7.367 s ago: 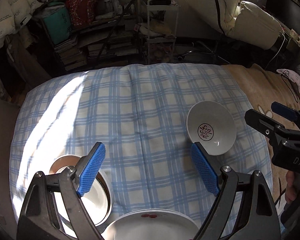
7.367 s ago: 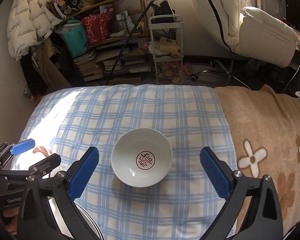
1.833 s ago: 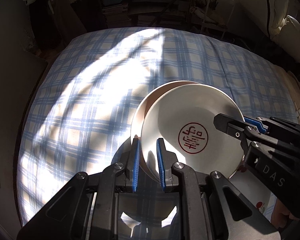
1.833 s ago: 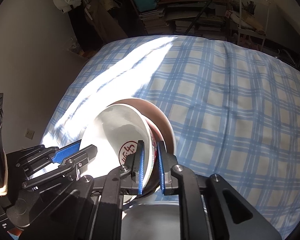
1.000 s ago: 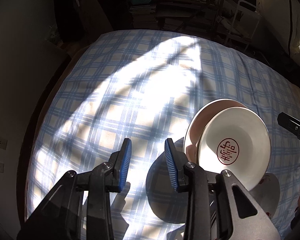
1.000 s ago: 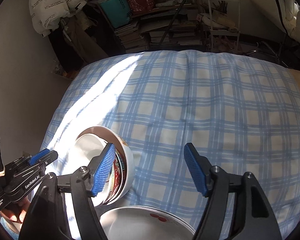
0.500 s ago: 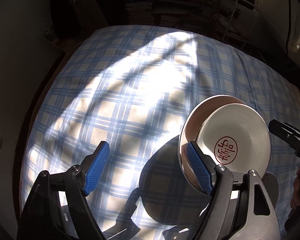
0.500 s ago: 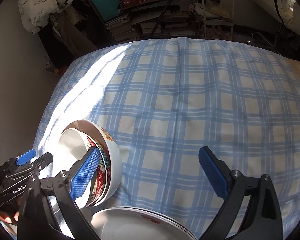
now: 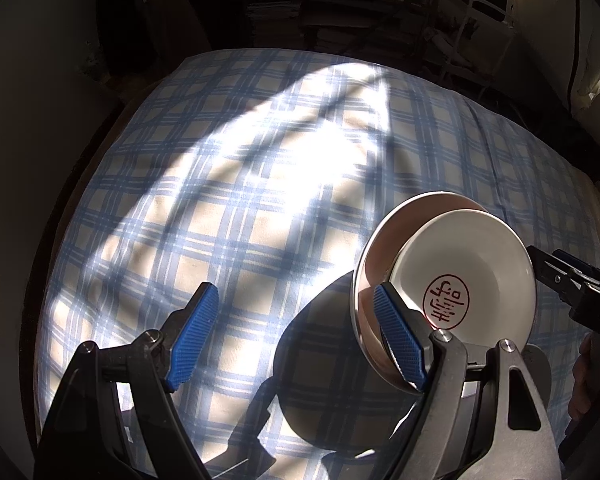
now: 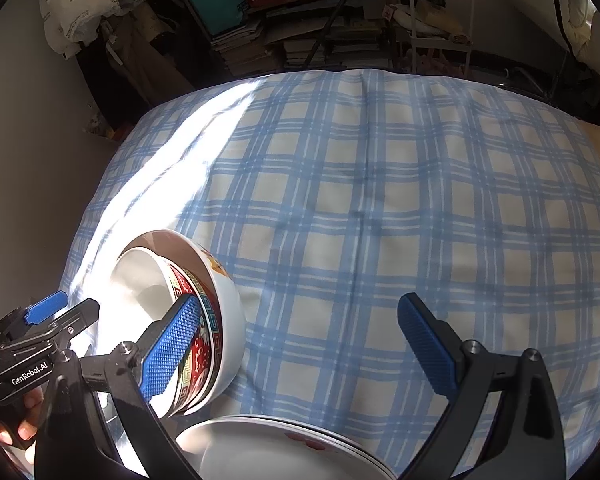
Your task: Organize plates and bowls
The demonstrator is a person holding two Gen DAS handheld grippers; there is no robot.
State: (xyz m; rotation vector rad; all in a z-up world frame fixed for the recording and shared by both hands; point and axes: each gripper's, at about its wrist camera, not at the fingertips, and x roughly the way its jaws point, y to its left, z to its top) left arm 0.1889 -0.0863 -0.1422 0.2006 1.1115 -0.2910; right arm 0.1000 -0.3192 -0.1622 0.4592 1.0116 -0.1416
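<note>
Plates (image 10: 268, 446), at least two by the rim lines, lie stacked at the near edge of the right wrist view, the top one bearing a small red mark. Just beyond them stand two nested bowls: a white bowl (image 9: 466, 276) with a red seal-like character sits tilted inside a larger patterned bowl (image 10: 224, 320), whose outer wall shows red and teal bands. Left hand-held gripper (image 9: 300, 336) has just been opening; its blue pads are now spread, nothing between them, the right-side pad lying in front of the bowl rims. Right hand-held gripper (image 10: 300, 344) has likewise just opened and stands spread wide and empty over bare cloth beside the bowls. Legible writing: "GenRobot.AI" on the left tool; "DAS" on the right tool. Beyond the bowls, the blue plaid bedcover (image 10: 380, 220) lies open up to its far edge, with cluttered bookshelves (image 10: 300, 36) behind.
</note>
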